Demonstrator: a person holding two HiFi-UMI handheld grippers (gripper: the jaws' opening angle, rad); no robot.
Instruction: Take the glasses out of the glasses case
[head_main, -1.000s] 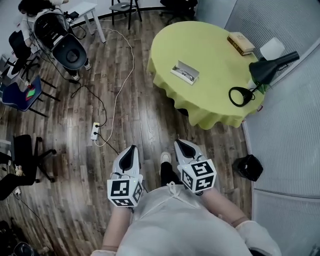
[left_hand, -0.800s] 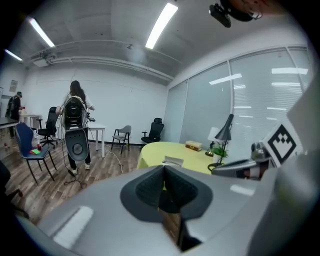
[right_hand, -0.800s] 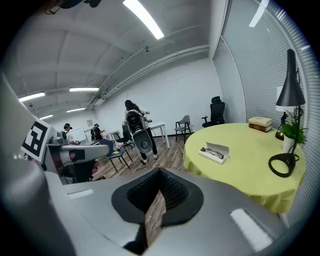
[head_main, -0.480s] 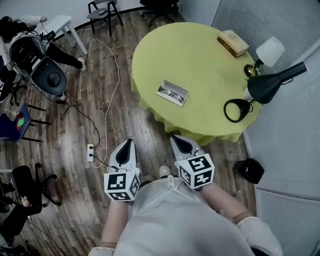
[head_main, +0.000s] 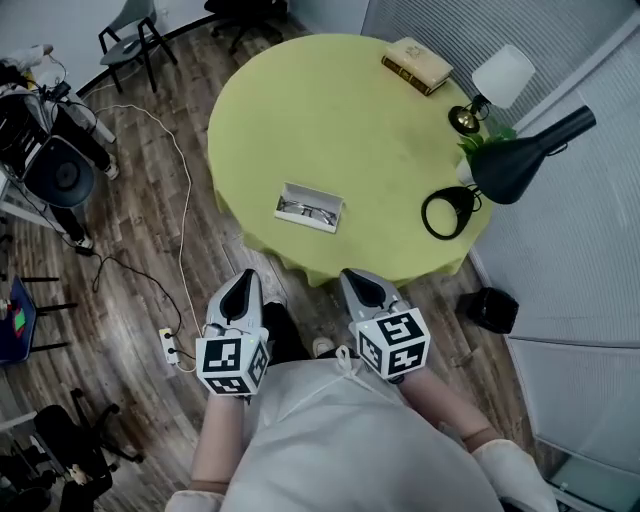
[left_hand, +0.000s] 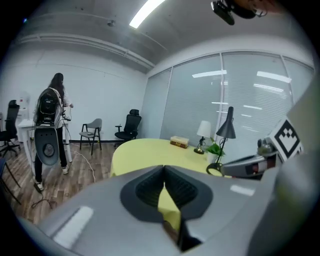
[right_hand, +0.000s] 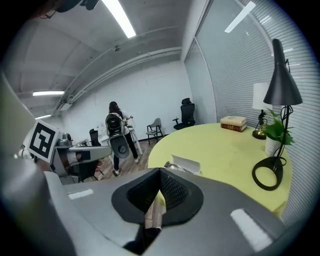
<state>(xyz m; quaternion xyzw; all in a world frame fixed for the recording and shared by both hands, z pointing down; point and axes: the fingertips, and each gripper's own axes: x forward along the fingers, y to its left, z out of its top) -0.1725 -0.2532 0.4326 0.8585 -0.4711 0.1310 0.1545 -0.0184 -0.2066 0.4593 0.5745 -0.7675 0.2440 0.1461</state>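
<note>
Left gripper (head_main: 243, 285) and right gripper (head_main: 362, 287) hang side by side over the wooden floor (head_main: 130, 240), in front of the person holding them and just short of the round table (head_main: 330, 120) with its yellow-green cloth. Each gripper's own view shows its two dark pads pressed together at the tips with nothing caught between them, so both are closed and empty.

On the cloth, near the table edge closest to the person, lies the glasses case (head_main: 318, 196). Its lid is already up, and the glasses (head_main: 304, 211) rest inside. From the right gripper view the case sits just beyond the closed jaws, well apart from them; the left gripper view does not show it. Neither gripper touches the case, the cloth or the table.

Across the table, well apart from the case, stand a book (head_main: 418, 64), a small white-shaded lamp (head_main: 497, 80), a potted plant (head_main: 487, 140) and a black desk lamp (head_main: 520, 165).

By the look of it, the task proper has not begun. The open lid spares one step, but everything else is left to do: bring the grippers over the table edge, part the jaws, probably steady the case with one gripper, take hold of the frame with the other and lift the glasses clear. The thin frame will likely call for a light, careful pinch.
</note>
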